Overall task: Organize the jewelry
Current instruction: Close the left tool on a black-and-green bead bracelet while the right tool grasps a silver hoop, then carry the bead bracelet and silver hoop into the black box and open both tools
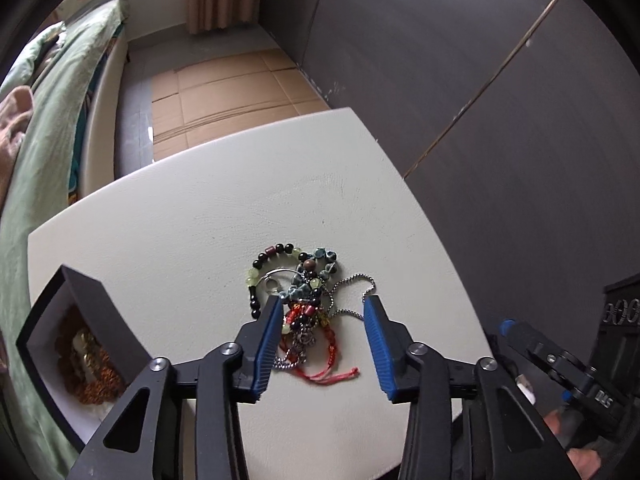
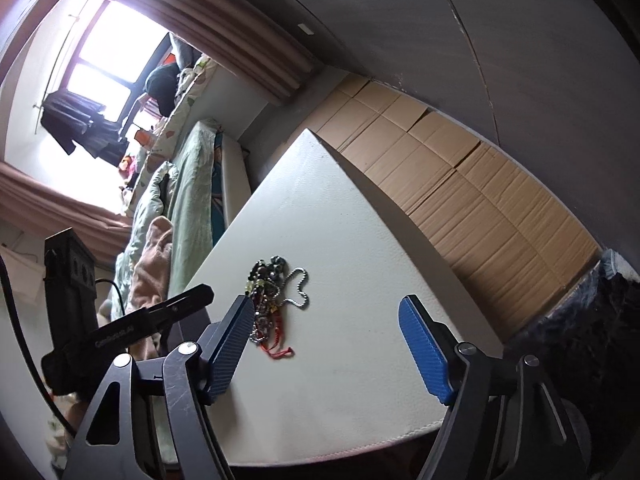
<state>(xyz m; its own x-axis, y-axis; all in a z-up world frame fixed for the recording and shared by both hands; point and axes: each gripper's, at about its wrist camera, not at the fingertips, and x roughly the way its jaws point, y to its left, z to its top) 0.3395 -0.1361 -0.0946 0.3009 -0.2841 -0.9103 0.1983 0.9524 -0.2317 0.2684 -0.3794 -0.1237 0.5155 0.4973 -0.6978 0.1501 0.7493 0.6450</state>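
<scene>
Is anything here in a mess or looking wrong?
Yes: the jewelry pile on the white table is one knot, with beaded bracelets, a silver ball chain and red cord tangled together. Nothing looks broken.

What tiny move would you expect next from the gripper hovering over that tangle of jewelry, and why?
Probably a short dip of the left gripper so its fingers can pinch one strand. Its jaws stand open around the jewelry pile on the white table, pressing on nothing. The open black box at the left already holds a piece, so lifted strands likely go there.
</scene>
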